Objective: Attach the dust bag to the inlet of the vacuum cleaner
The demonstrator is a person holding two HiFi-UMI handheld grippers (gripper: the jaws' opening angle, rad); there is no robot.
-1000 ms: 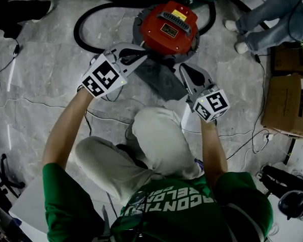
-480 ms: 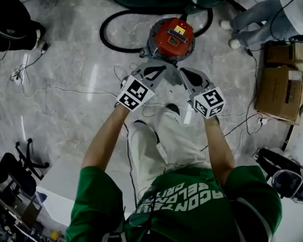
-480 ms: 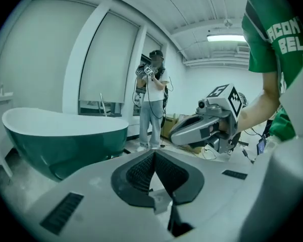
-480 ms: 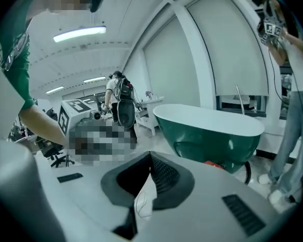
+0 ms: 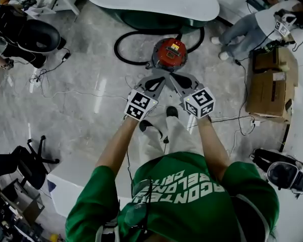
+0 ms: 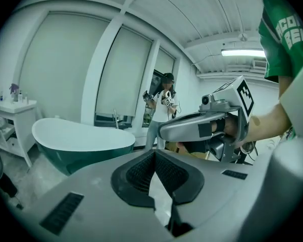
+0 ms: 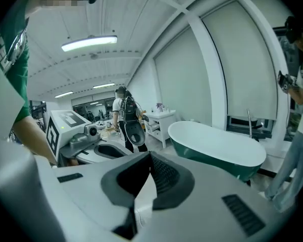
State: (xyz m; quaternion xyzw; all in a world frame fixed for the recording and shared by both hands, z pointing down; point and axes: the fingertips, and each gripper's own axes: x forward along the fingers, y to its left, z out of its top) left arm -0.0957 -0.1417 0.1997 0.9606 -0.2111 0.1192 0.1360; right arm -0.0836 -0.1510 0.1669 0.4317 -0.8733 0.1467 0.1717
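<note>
The vacuum cleaner [image 5: 170, 54] stands on the pale marbled floor [image 5: 81, 115], seen from straight above. It is a round canister with a red top, a dark handle bar across it, a small yellow label and a grey rim around the base. A black hose [image 5: 117, 52] curls in a loop on the floor to its left and behind it. Whether a bag sits at its inlet cannot be made out from this height.

Just in front of the vacuum cleaner in the head view, held up well above it, the left gripper [image 5: 161, 76] and the right gripper [image 5: 173, 76] point toward it with their tips near each other. Each gripper's own view shows its ribbed black pads meeting at the tips with nothing between them: left gripper [image 6: 154, 153], right gripper [image 7: 150, 155].

Right behind the vacuum cleaner is a white bathtub [image 5: 151, 1] with a dark green outer wall. To the vacuum cleaner's right are stacked cardboard boxes [image 5: 267, 84], and a second person [image 5: 247, 24] stands beyond them. Thin cables [image 5: 65, 92] trail over the floor to its left.
</note>
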